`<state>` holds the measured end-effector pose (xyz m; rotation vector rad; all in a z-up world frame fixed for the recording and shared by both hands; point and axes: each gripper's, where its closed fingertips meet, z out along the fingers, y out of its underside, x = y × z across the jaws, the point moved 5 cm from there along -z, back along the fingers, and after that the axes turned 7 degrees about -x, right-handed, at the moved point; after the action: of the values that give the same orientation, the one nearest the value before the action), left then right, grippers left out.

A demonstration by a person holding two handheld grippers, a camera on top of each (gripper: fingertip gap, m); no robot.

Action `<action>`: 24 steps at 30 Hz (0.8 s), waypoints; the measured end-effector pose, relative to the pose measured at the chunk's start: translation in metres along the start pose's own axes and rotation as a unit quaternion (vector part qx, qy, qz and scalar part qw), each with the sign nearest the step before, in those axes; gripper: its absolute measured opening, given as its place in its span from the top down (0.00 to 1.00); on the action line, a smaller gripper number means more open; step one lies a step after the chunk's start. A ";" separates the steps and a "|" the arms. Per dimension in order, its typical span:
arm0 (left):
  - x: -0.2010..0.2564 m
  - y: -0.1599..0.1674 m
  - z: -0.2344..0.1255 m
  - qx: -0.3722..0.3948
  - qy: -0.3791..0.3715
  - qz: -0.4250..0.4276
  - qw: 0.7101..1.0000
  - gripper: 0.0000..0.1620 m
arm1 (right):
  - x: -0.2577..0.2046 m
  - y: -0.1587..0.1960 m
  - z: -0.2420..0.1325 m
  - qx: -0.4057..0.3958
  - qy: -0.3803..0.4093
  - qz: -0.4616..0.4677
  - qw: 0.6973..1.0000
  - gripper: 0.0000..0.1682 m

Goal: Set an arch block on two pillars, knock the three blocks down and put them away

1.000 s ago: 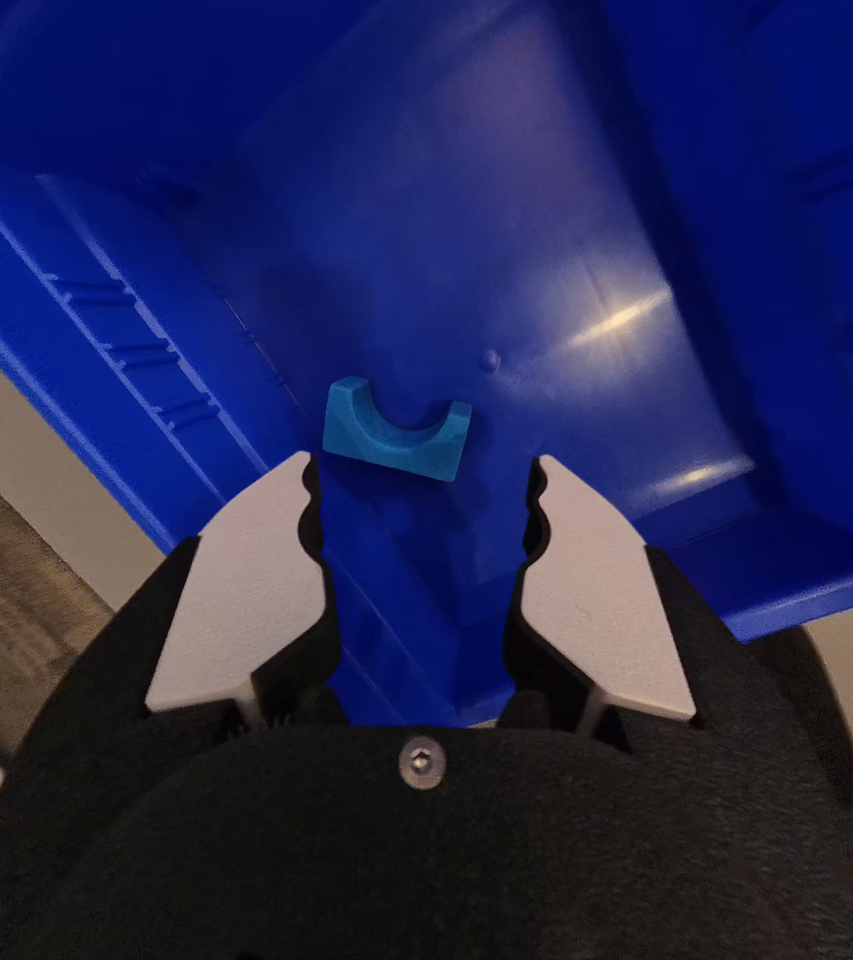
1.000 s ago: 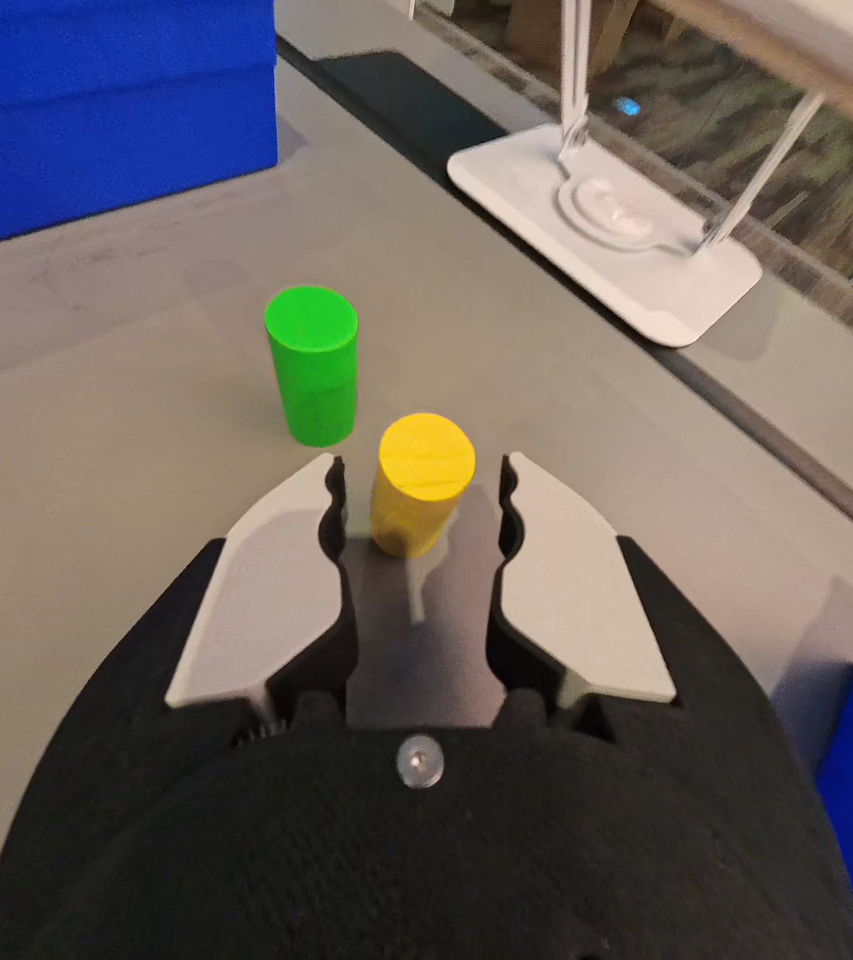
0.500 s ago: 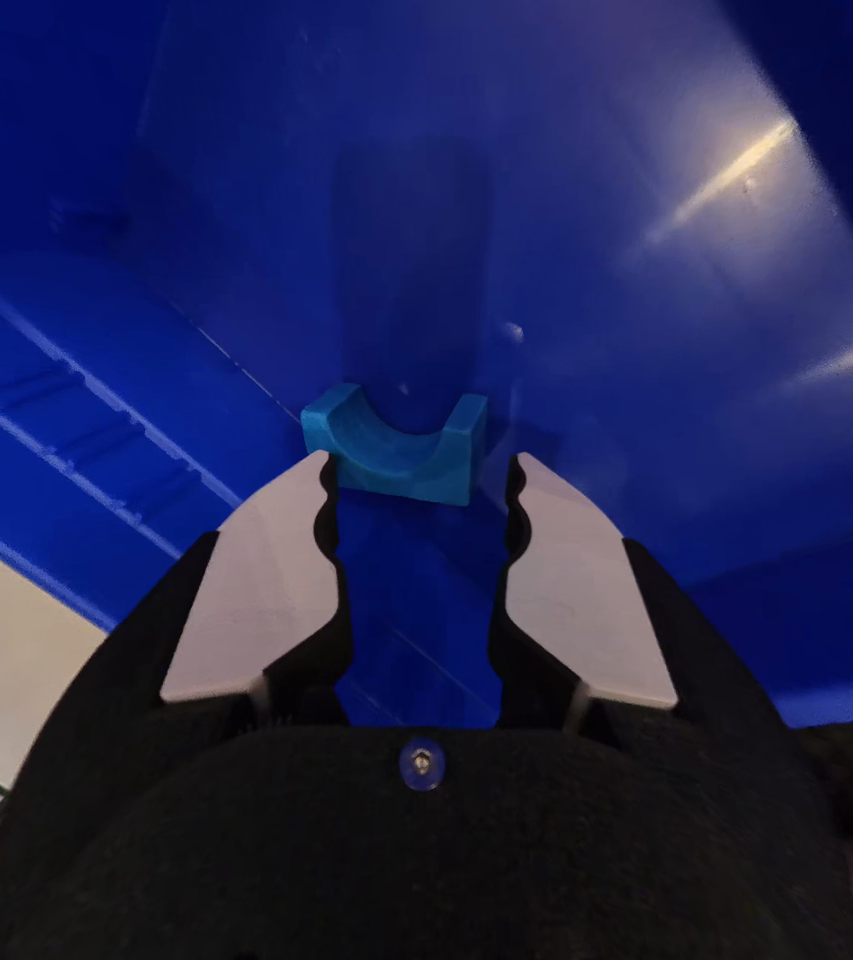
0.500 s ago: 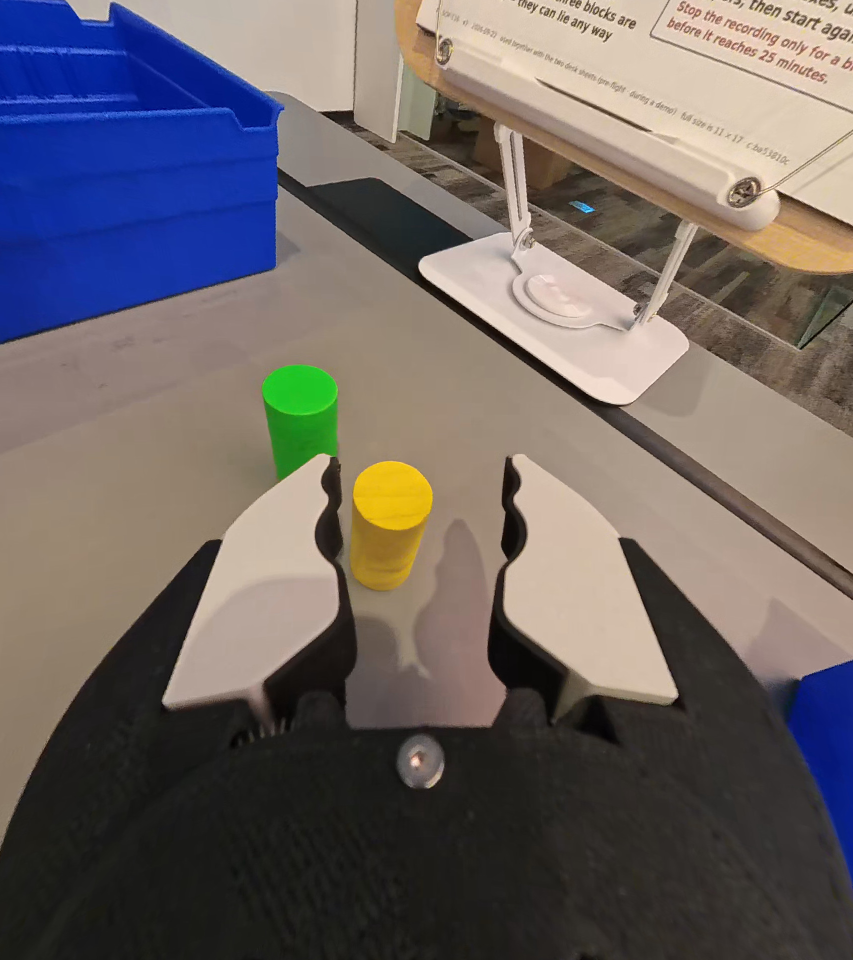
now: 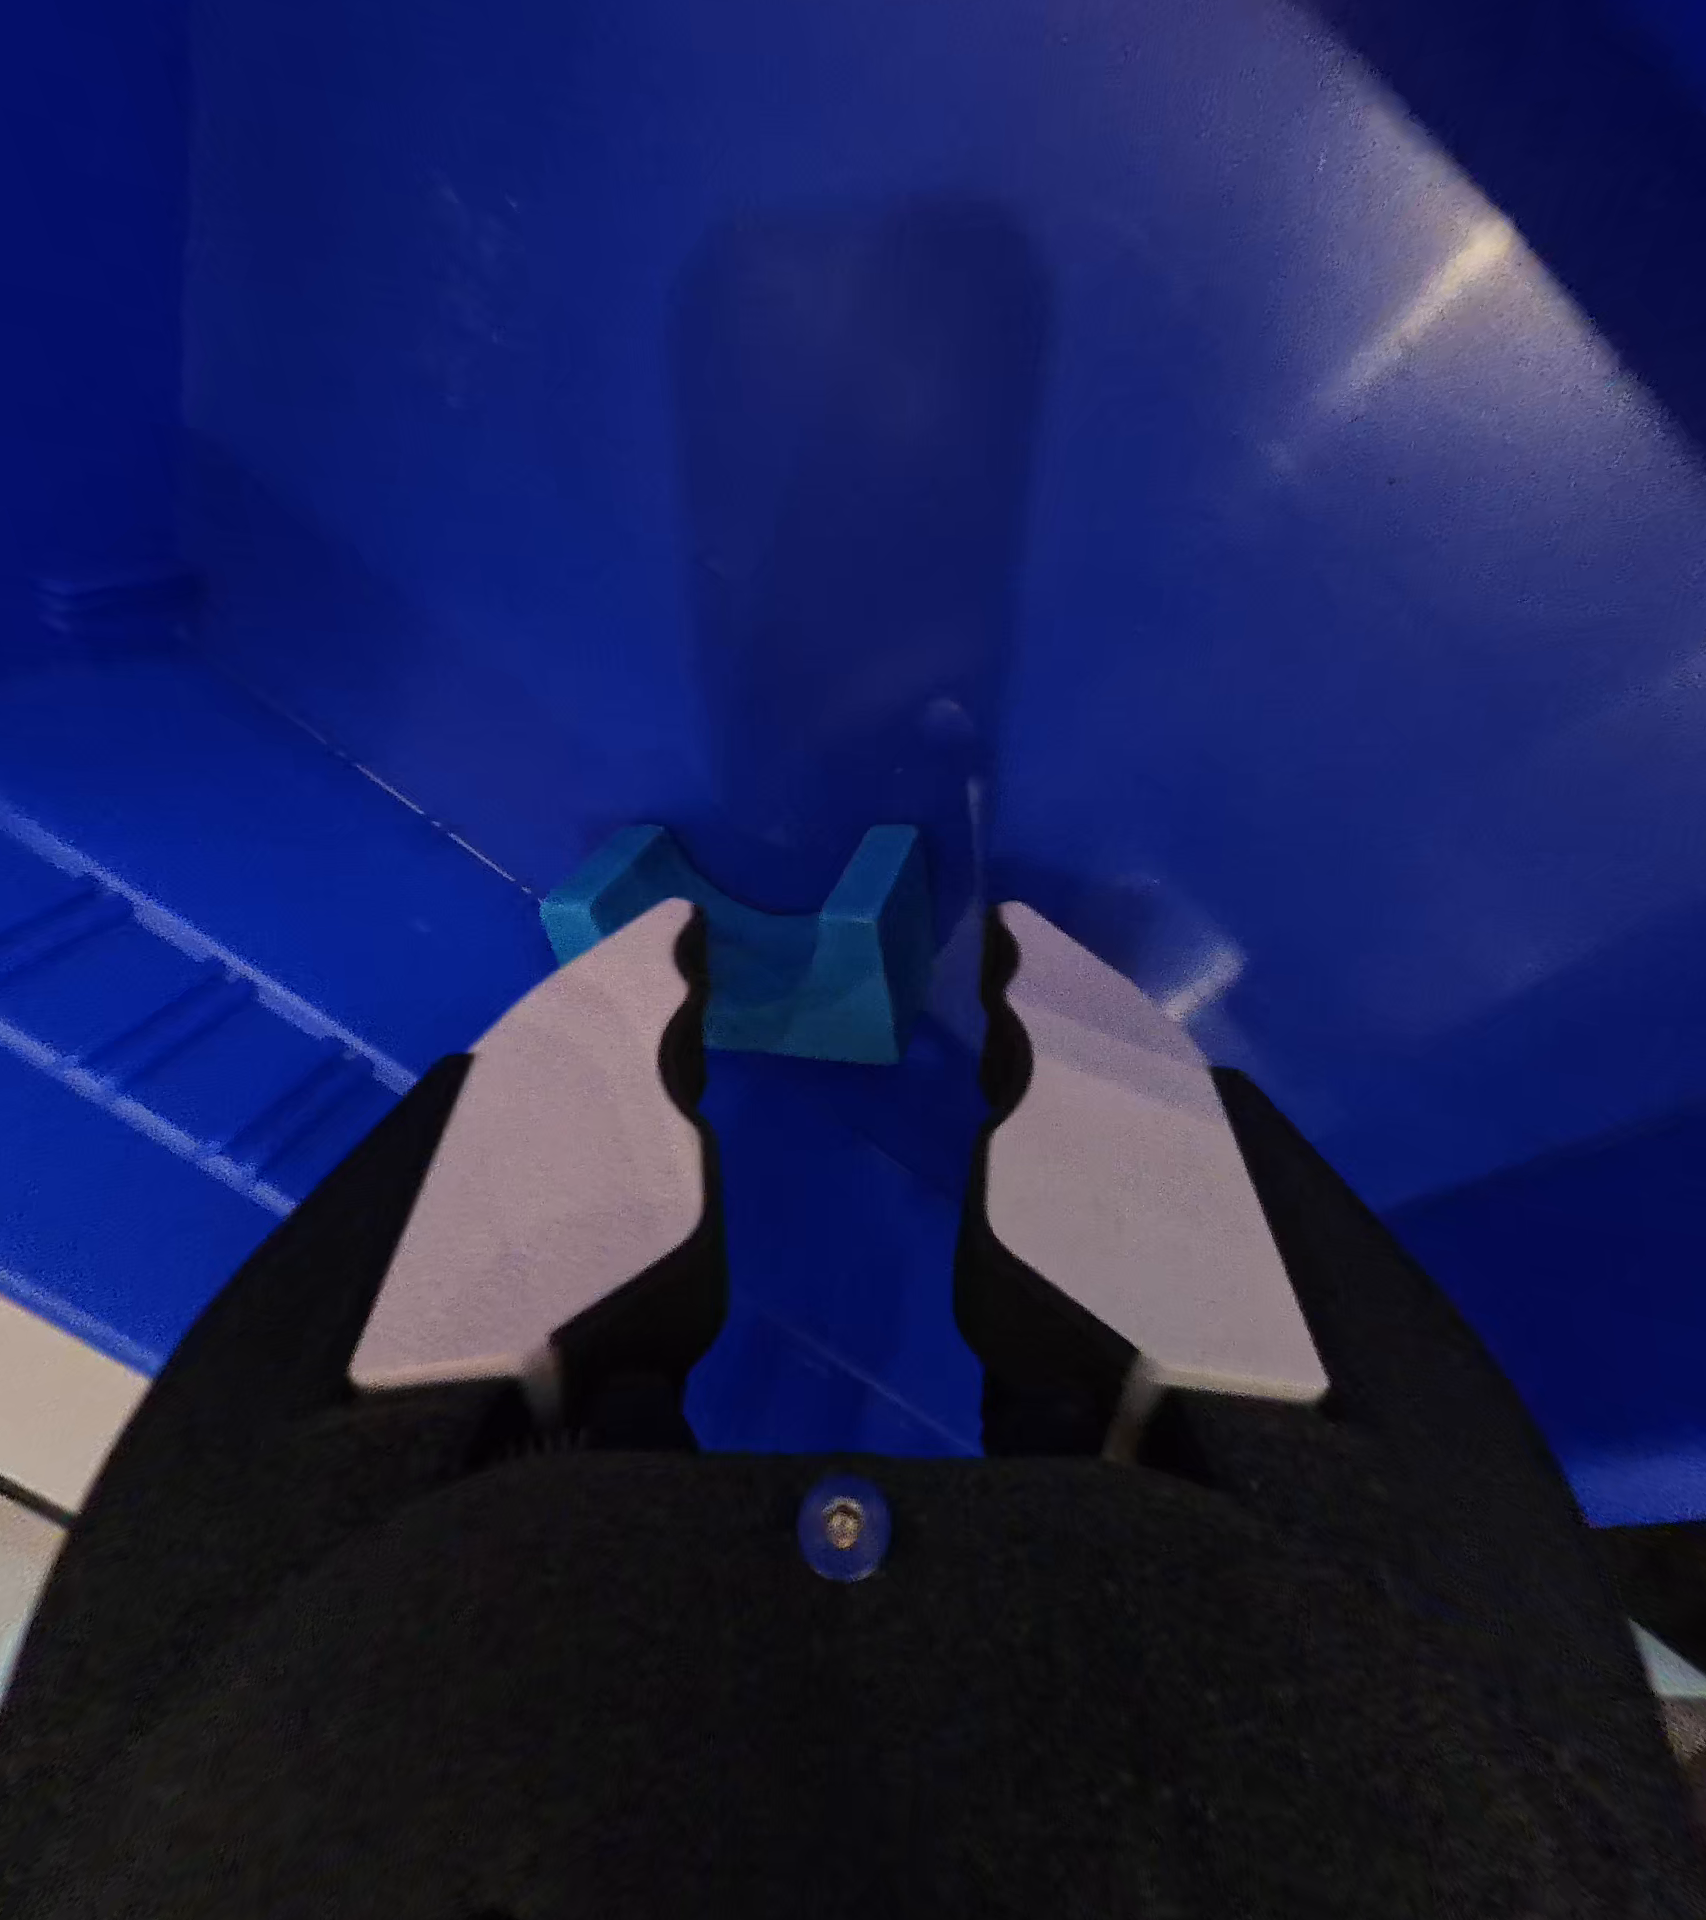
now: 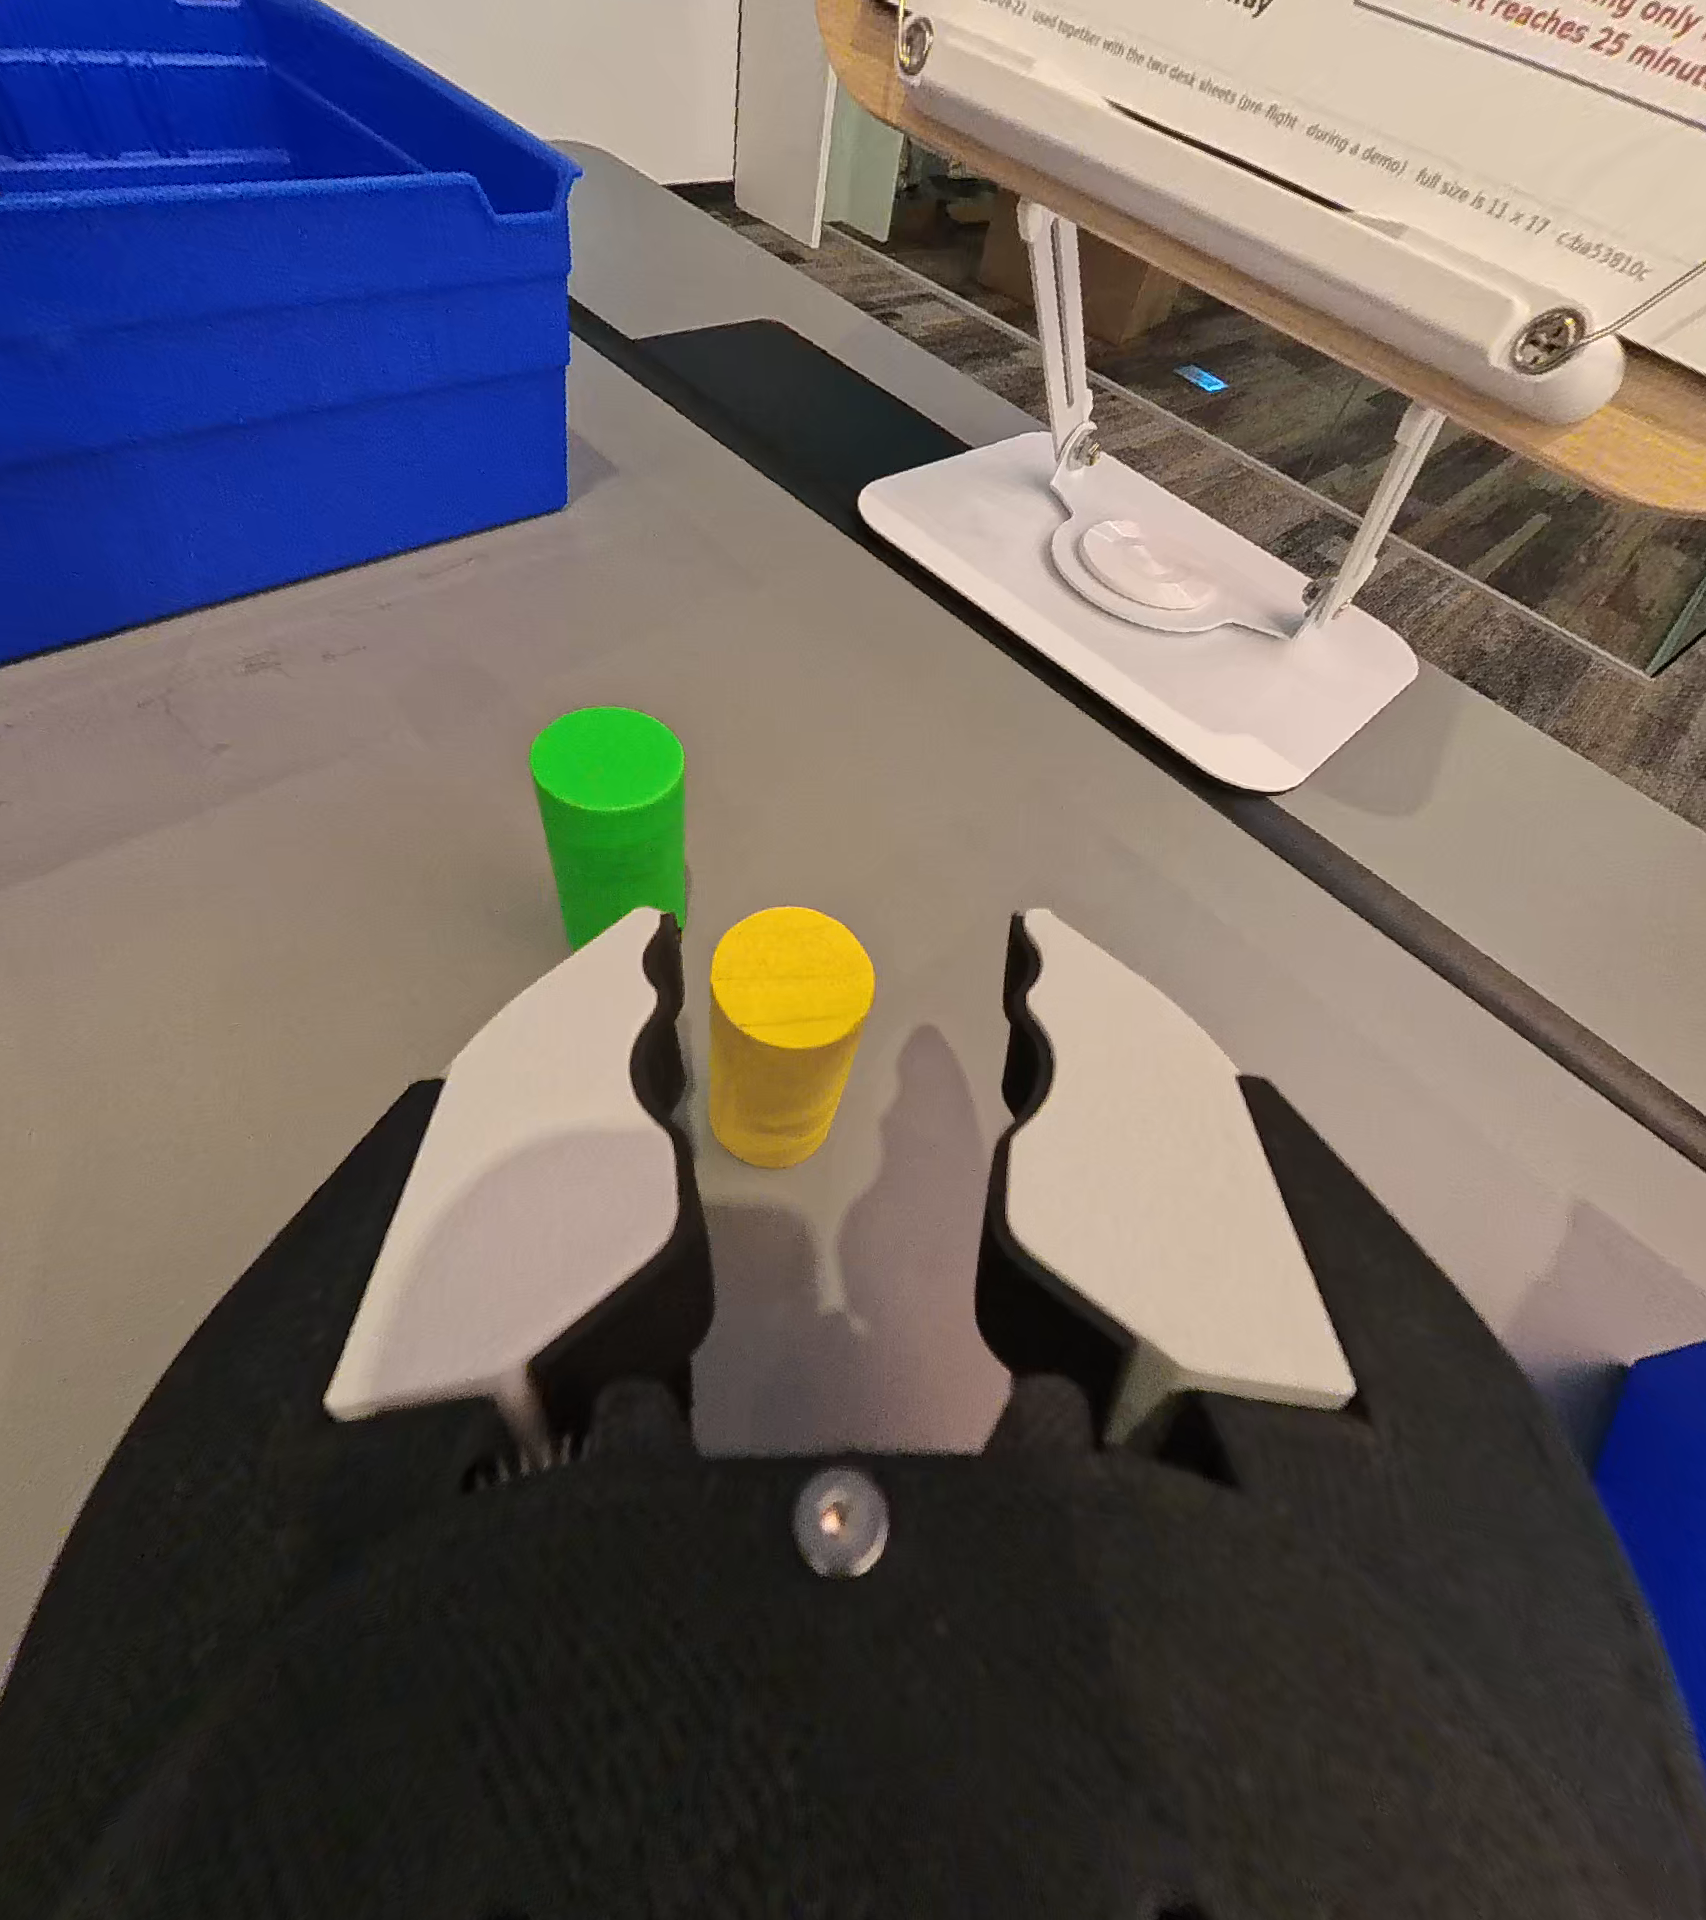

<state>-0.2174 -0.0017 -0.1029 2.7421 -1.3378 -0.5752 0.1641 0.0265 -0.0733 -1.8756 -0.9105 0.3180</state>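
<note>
A: Where is the arch block found, and how are the left gripper jaws standing?

B: It lies on the floor of the blue bin, cut-out facing up, just ahead of the jaws and partly behind the left one. The jaws are spread wide and nothing is held. The block sits off-centre toward the left jaw, so a small shift to that side is judged needed before the jaws are lowered around its flat ends and closed.

A: And the right gripper?

B: Its jaws are likewise parted and empty. The yellow pillar stands upright on the table between them, close to the left jaw; the green pillar stands just beyond the left jaw's tip, near the yellow one but apart from it.

A: What room is there to move?

B: Inside the bin, a ribbed wall rises to the left of the jaws, so a straight lift is advised. On the table, open surface lies ahead and to the left; a white stand rests ahead to the right by the table edge, and a second blue bin far ahead on the left.
</note>
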 end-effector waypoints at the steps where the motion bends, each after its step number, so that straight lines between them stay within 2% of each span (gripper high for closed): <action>1: -0.001 -0.001 0.000 0.006 0.004 -0.006 1.000 0.77 | 0.000 0.000 0.000 -0.001 -0.001 0.001 1.000 0.64; 2: -0.002 0.000 0.001 0.007 0.006 -0.011 1.000 0.77 | 0.000 0.000 0.000 -0.001 -0.003 0.002 1.000 0.64; 5: -0.001 0.007 0.005 -0.012 0.016 -0.008 1.000 0.87 | 0.000 0.001 0.001 -0.004 -0.006 0.006 1.000 0.64; 9: -0.002 0.007 -0.003 0.002 0.010 -0.011 1.000 0.89 | 0.001 0.000 0.001 -0.001 -0.005 0.007 1.000 0.64; 13: -0.010 -0.005 -0.046 0.129 0.013 -0.055 0.990 0.89 | 0.007 -0.011 -0.011 0.040 0.040 0.004 0.998 0.64; 15: -0.008 -0.010 -0.075 0.204 0.043 -0.076 0.975 0.91 | 0.013 -0.022 -0.026 0.089 0.085 -0.003 0.992 0.64; 16: -0.006 -0.013 -0.090 0.245 0.059 -0.081 0.964 0.91 | 0.015 -0.028 -0.034 0.113 0.110 -0.015 0.987 0.64; 17: -0.001 -0.016 -0.108 0.290 0.082 -0.079 0.950 1.00 | 0.014 -0.035 -0.043 0.137 0.129 -0.034 0.982 0.64; 20: 0.018 -0.027 -0.157 0.407 0.158 -0.067 0.897 1.00 | -0.002 -0.050 -0.059 0.184 0.141 -0.111 0.966 0.64; 21: 0.021 -0.027 -0.161 0.408 0.161 -0.071 0.896 1.00 | -0.008 -0.052 -0.060 0.184 0.144 -0.130 0.964 0.64; 24: 0.020 -0.026 -0.150 0.360 0.113 -0.079 0.923 1.00 | -0.023 -0.053 -0.055 0.173 0.131 -0.147 0.965 0.64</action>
<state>-0.1348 -0.0197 0.0252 3.3480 -1.5002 0.3164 0.1562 -0.0139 -0.0051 -1.3997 -0.8733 0.0381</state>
